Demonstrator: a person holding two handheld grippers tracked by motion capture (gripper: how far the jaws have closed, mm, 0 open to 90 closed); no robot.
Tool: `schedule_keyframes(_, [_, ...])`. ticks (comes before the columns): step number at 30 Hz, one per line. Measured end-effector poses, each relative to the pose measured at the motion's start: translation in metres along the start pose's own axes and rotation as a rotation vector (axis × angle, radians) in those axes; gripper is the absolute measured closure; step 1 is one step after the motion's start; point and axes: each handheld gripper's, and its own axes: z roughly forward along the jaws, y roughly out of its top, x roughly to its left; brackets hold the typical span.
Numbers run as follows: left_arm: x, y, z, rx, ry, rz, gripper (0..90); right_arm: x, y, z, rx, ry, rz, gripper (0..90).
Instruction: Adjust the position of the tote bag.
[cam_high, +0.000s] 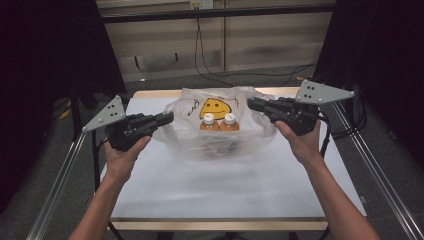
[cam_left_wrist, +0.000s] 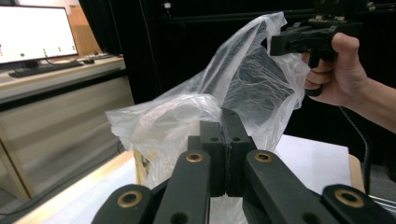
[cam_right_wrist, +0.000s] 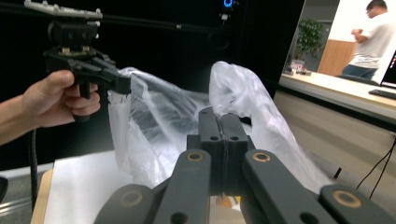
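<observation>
A clear plastic bag (cam_high: 220, 125) with a yellow smiley face stands open on the white table (cam_high: 225, 185). Inside it two orange bottles (cam_high: 219, 123) with white caps stand side by side. My left gripper (cam_high: 169, 118) is shut on the bag's left rim, and my right gripper (cam_high: 251, 104) is shut on its right rim. In the left gripper view the jaws (cam_left_wrist: 226, 116) are pressed together with bag film (cam_left_wrist: 187, 112) pinched at their tips; the other gripper (cam_left_wrist: 280, 44) holds the far edge. The right gripper view shows its jaws (cam_right_wrist: 220, 116) closed on the film (cam_right_wrist: 243, 93).
Black curtains hang left and right of the table. Metal rails (cam_high: 55, 190) run along both table sides. Cables trail on the floor behind. A desk with a monitor (cam_left_wrist: 37, 32) stands beyond, and a person (cam_right_wrist: 369, 37) stands far off.
</observation>
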Motion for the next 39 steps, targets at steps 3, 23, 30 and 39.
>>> schedule_keyframes(3, [0.005,0.006,-0.002,-0.009,0.011,0.009,90.0,-0.004,0.008,0.0,-0.01,-0.01,-0.006,90.0])
schedule_keyframes(23, [0.039,0.031,0.008,-0.039,0.079,-0.009,90.0,-0.031,0.049,0.008,-0.068,-0.072,-0.001,90.0])
schedule_keyframes(30, [0.053,0.036,0.006,-0.037,0.122,-0.018,90.0,-0.044,0.056,0.004,-0.076,-0.107,0.011,90.0])
schedule_keyframes(39, [0.07,0.045,0.001,-0.028,0.176,-0.027,90.0,-0.061,0.06,0.001,-0.069,-0.162,0.024,90.0])
